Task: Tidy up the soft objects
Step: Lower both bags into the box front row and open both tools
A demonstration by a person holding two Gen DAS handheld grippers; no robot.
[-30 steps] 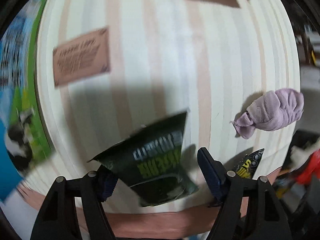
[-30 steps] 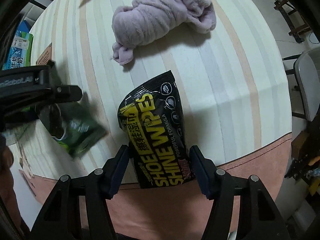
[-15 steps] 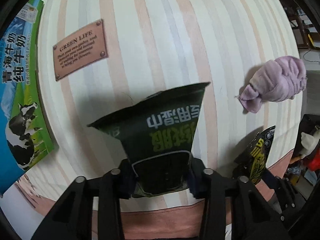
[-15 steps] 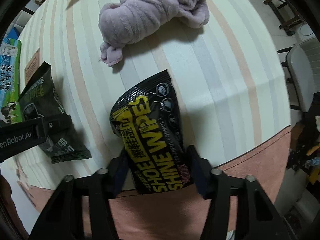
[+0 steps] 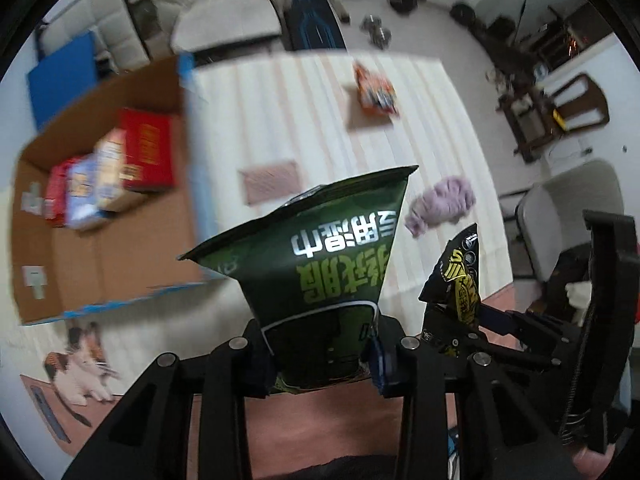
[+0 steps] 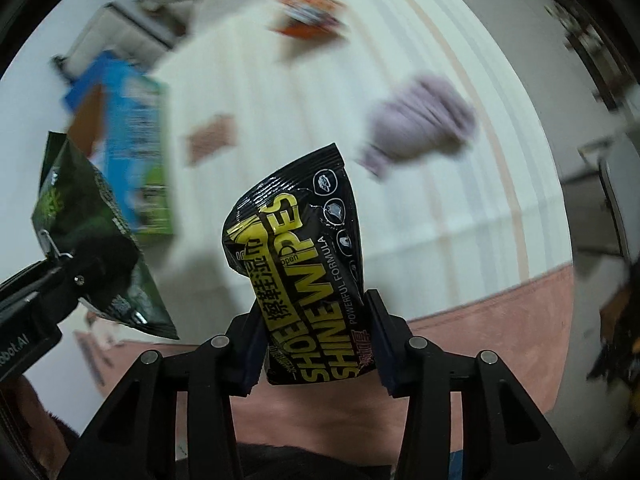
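My left gripper (image 5: 320, 364) is shut on a dark green wipes pack (image 5: 320, 264) and holds it up above the striped table (image 5: 280, 120). My right gripper (image 6: 314, 354) is shut on a black and yellow shoe shine wipes pack (image 6: 304, 264), also lifted off the table. The black pack also shows in the left wrist view (image 5: 460, 280), and the green pack in the right wrist view (image 6: 92, 248). A purple fluffy cloth (image 5: 440, 204) (image 6: 420, 124) and an orange snack bag (image 5: 374, 90) (image 6: 308, 12) lie on the table.
An open cardboard box (image 5: 120, 240) with several coloured packets (image 5: 108, 168) stands at the table's left. A brown label patch (image 5: 270, 180) is on the tablecloth. A chair (image 5: 568, 208) stands to the right, furniture beyond.
Both grippers have lifted their packs off the table and tilted up, so the box and the room now show. The left gripper closed on the green pack a second ago.
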